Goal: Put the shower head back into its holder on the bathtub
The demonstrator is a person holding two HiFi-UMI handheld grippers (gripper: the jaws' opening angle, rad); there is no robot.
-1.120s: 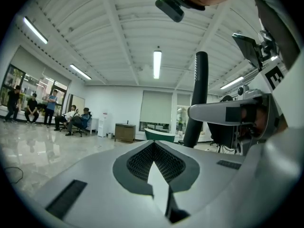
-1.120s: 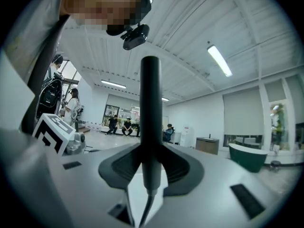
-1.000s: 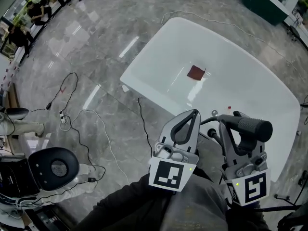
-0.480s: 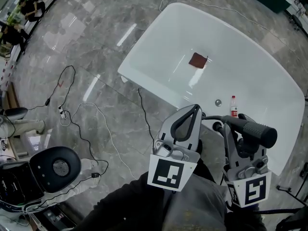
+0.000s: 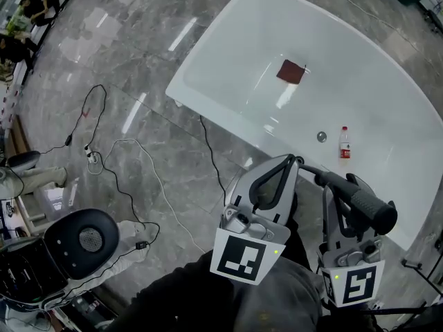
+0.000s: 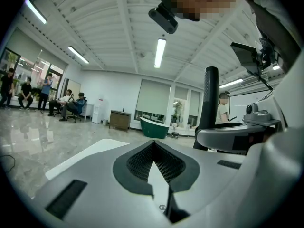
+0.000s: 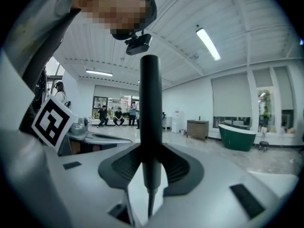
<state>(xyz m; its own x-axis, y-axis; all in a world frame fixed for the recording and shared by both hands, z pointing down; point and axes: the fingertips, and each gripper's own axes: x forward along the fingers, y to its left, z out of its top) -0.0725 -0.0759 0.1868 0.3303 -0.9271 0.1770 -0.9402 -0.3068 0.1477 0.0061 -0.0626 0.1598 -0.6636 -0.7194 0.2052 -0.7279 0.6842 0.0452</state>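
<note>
Head view, left side: cables (image 5: 118, 164) lie across the stone floor, clear of the work area. The left gripper (image 5: 285, 160) is carried empty, with its jaw tips fully together. Beyond it stands the white bathtub (image 5: 214, 54), which contains a dark red cloth (image 5: 291, 71), a drain (image 5: 321, 137) and a small bottle (image 5: 344, 142). The holder cannot be identified in any view.

The right gripper (image 5: 336, 185) is clamped tight on the shower head (image 5: 363, 200), a dark cylindrical handle held crosswise above the near rim of the tub. The right gripper view shows the pads bearing on its lower end.

Handling assessment: the body is probably rigid, smooth and fairly light. A round, slick shaft tends to rotate in a two-pad grip. The hold is best kept on the straight handle section, and the tip needs to stay free for seating.
</note>
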